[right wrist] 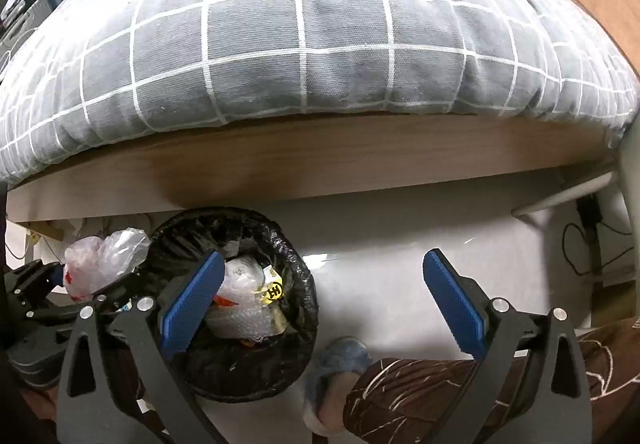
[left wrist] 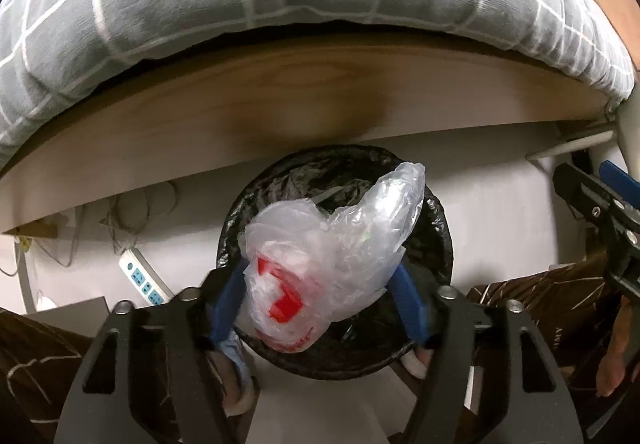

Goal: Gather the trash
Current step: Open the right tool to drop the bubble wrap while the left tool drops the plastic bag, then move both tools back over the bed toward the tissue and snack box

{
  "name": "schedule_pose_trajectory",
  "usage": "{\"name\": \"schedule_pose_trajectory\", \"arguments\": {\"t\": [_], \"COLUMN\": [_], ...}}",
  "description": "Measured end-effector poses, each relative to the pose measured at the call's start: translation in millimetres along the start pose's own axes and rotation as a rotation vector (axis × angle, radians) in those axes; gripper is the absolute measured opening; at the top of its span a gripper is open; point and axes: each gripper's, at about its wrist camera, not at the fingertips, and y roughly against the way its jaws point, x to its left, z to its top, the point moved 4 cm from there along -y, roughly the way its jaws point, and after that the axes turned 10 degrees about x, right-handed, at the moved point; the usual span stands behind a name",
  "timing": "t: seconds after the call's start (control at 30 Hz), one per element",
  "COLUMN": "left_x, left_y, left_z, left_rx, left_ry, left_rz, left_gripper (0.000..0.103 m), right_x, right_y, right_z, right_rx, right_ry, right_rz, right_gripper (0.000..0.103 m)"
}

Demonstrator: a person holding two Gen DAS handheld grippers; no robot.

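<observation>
Looking down the left gripper (left wrist: 320,296), we see a crumpled clear plastic bag with red print (left wrist: 324,264) between its blue pads (left wrist: 408,296). The jaws stand fairly wide; whether the pads press the bag we cannot tell. The bag hangs directly over the mouth of the black-lined trash bin (left wrist: 436,240). Its long axis runs diagonally, with the red-printed bulk toward the gripper body and a clear, tapering end pointing up and to the right, past the bin's far rim toward the wooden bed frame (left wrist: 280,99).

From the right wrist view, the right gripper (right wrist: 324,300) is spread to its widest and holds nothing. Its left pad (right wrist: 192,304) overlaps the bin (right wrist: 296,292) and its other pad lies over bare white floor (right wrist: 380,244) to the right of the bin. Inside the bin we see bubble wrap (right wrist: 236,320) and a yellow-labelled wrapper (right wrist: 276,290).

Behind the bin sits the bed with a grey grid-patterned duvet (right wrist: 304,43). Left of the bin lies a white power strip (left wrist: 142,276). Below the bin, a person's slippered foot (right wrist: 340,360) and brown patterned trouser leg (right wrist: 420,396) are visible.
</observation>
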Motion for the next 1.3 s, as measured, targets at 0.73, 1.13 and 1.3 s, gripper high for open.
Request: {"name": "schedule_pose_trajectory", "arguments": {"t": [0.73, 1.13, 1.3], "left_x": [9.2, 2.4, -7.8], "left_y": [75.7, 167.3, 202.4], "left_z": [23.3, 22.8, 25.1], "left_rx": [-0.256, -0.450, -0.499], "left_ry": [0.043, 0.068, 0.059], "left_rz": [0.026, 0.035, 0.036], "left_gripper": [0.097, 0.097, 0.097], "right_x": [1.7, -17.1, -37.4], "right_y": [56.5, 144.3, 186.7], "right_z": [20.4, 38.1, 42.9], "right_rx": [-0.154, -0.376, -0.449], "right_ry": [-0.018, -0.055, -0.093], "right_rz": [0.021, 0.034, 0.037], "right_gripper": [0.096, 0.096, 0.096]}}
